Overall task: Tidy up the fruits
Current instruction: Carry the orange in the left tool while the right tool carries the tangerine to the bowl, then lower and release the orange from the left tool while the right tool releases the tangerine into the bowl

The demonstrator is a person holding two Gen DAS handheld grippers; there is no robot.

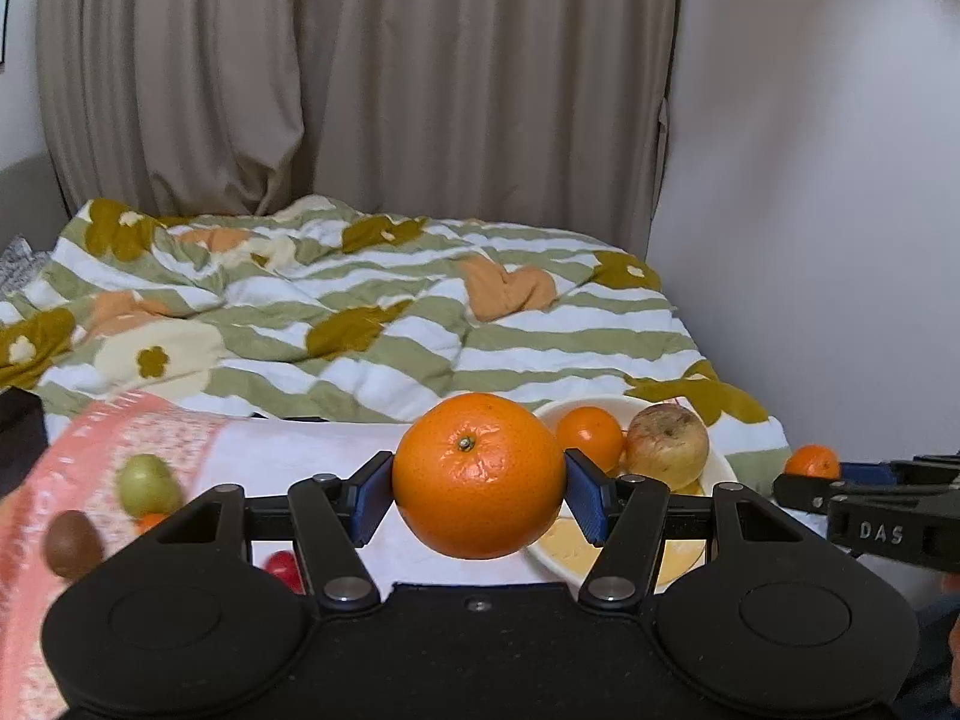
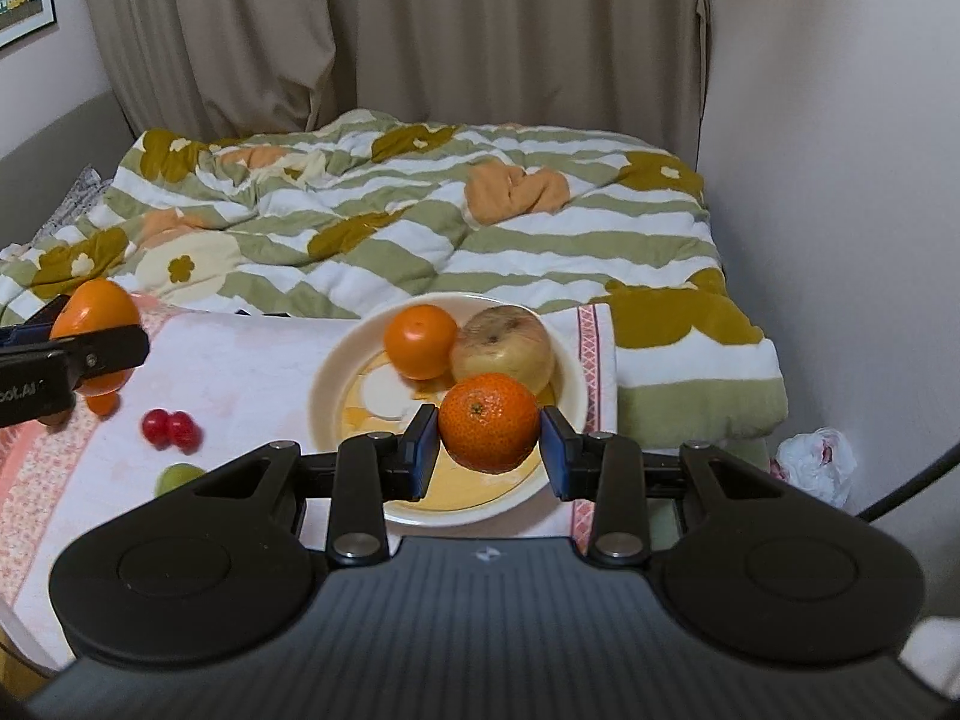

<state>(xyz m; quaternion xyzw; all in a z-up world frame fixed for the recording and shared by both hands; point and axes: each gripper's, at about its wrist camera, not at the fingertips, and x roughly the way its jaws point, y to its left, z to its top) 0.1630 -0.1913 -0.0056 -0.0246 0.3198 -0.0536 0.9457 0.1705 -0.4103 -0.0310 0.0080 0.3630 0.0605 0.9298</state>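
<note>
Large orange point(image 1: 478, 474): glossy, dimpled, green stem scar, sitting clamped in the left gripper point(image 1: 478, 495) above the towel point(image 2: 252, 372). Small mandarin point(image 2: 488, 422): duller, rougher (stem up), being pinched by the right gripper point(image 2: 487, 450) over the cream plate point(image 2: 324, 396).

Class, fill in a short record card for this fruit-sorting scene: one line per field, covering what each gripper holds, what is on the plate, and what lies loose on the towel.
left gripper: shut on a large orange
right gripper: shut on a small mandarin, above the plate
plate: cream, holding one orange and a yellowish apple
loose on towel: two red cherry-like fruits, a green fruit
setting: striped floral blanket behind, beige curtain
</note>
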